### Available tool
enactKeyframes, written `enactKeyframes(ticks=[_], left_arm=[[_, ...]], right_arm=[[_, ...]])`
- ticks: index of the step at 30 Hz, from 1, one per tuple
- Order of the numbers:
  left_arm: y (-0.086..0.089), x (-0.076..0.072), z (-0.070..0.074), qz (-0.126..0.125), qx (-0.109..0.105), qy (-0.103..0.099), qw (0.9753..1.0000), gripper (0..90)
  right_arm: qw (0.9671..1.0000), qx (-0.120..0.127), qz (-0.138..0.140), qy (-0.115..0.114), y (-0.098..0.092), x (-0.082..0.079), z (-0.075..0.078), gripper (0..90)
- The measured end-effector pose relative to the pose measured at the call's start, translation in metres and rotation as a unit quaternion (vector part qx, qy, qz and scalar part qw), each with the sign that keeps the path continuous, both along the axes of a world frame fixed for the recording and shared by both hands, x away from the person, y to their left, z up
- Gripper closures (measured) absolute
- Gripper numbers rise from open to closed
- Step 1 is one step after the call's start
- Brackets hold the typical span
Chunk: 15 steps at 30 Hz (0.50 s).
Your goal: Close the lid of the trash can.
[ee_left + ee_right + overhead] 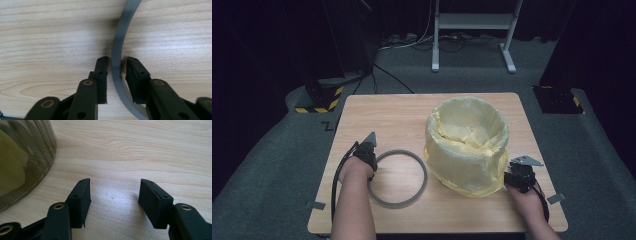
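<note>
A flat grey ring (400, 178), smooth and thin like a plastic hoop, lies on the pale wood-grain table (377, 112) just left of the bin (467, 145), a round ribbed tub draped in a crinkled, glossy yellow bag (462, 172). The left gripper (368, 150) sits at the ring's left edge, its two black jaws straddling the band (116, 63) closely, one inside and one outside, though I cannot tell whether they pinch it. The right gripper (519, 172) rests low by the bin's right side, its ridged black jaws spread wide over bare wood and gripping nothing.
</note>
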<state>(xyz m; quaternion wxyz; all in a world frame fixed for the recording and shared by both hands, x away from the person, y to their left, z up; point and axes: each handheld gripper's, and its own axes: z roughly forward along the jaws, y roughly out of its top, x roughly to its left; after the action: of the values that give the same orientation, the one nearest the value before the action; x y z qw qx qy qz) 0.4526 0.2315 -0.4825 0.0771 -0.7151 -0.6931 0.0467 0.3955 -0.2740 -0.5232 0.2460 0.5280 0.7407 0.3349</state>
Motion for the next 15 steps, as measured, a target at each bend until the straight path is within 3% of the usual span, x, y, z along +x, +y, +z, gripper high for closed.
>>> enactKeyframes(ticks=[5,6,11,12,15], left_arm=[[0.001,-0.002,0.0,-0.008,0.0,-0.027,0.9996,78.7],[0.002,-0.003,0.0,-0.003,-0.002,-0.037,0.9993,78.7],[0.008,-0.006,0.0,0.01,-0.023,-0.052,0.9984,80.6],[0.011,-0.009,0.0,0.006,-0.025,-0.063,0.9977,81.0],[0.014,-0.011,0.002,-0.005,-0.025,-0.067,0.9975,81.7]], right_arm=[[1.0,-0.001,0.001,-0.001,0.0,0.0,0.0,42.7],[1.0,0.0,0.0,0.0,0.0,0.0,0.0,42.8],[1.0,0.0,0.0,0.0,0.0,0.0,0.0,42.7],[1.0,0.0,-0.001,0.0,0.0,0.0,0.0,42.4],[1.0,0.0,-0.001,0.0,0.0,0.0,0.0,42.3]])
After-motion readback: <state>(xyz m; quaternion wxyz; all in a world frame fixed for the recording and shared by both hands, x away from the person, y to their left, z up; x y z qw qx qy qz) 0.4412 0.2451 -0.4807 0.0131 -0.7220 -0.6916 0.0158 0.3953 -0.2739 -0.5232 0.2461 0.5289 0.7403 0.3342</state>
